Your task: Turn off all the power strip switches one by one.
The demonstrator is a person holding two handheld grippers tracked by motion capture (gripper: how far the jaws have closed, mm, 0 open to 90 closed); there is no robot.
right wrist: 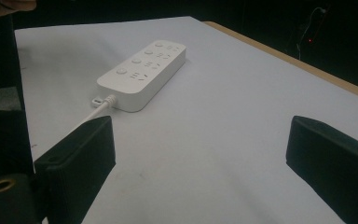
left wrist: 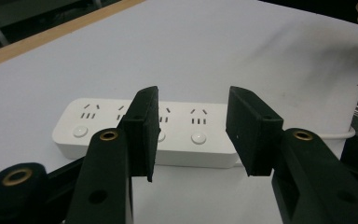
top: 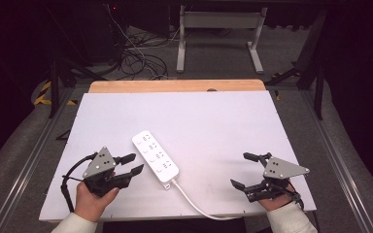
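Note:
A white power strip (top: 155, 156) with several sockets and round buttons lies slantwise on the white table top (top: 199, 111); its white cable (top: 194, 203) runs off the near edge. My left gripper (top: 132, 164) sits just left of the strip, pointing at its long side, jaws half apart with nothing between them. Seen from the left gripper view, the strip (left wrist: 177, 130) lies crosswise a short way beyond the left gripper (left wrist: 193, 135). My right gripper (top: 245, 171) rests near the front right, jaws wide apart and empty. From the right gripper view, the strip (right wrist: 144, 74) lies well ahead of the right gripper (right wrist: 205, 149).
A bare wooden strip (top: 175, 86) edges the table's far side. Beyond it the floor holds tangled cables (top: 136, 58) and a white desk frame (top: 221, 34). Metal rails (top: 34, 150) run along both sides of the table.

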